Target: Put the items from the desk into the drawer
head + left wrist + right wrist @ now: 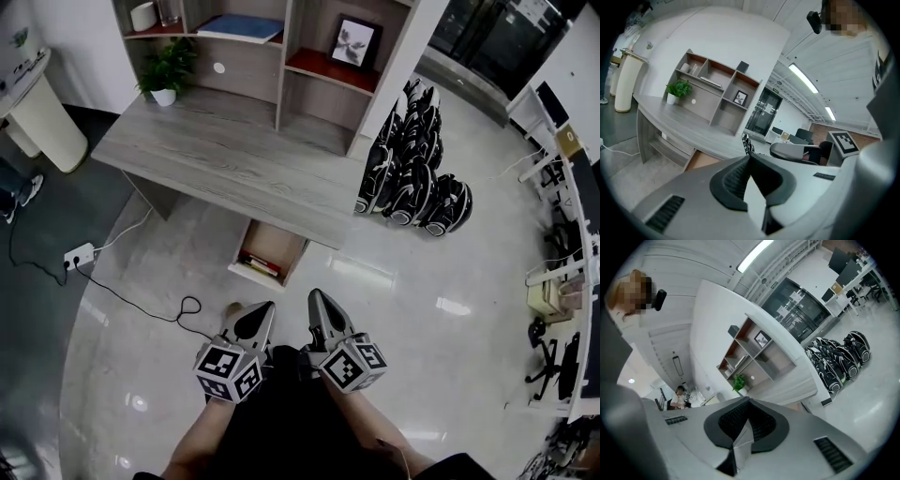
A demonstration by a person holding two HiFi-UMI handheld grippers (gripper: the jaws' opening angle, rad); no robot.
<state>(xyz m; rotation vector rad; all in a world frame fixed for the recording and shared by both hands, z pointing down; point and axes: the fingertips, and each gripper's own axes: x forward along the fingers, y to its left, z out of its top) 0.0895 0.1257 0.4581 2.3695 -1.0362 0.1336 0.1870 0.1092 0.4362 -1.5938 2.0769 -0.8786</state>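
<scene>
Left hand-held gripper (262, 311) and right hand-held gripper (317, 302): jaws closed together, nothing held, side by side at 6 o'clock in head view. Drawer (278, 236) open under bench (225, 159), 12 o'clock of both; flat items (261, 266) inside. Potted plant (167, 70) on bench, 10 o'clock.

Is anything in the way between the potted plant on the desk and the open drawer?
Nothing visible does. The potted plant stands at the desk's back left corner; the drawer is pulled open under its front edge, only bare desktop between them.
</scene>
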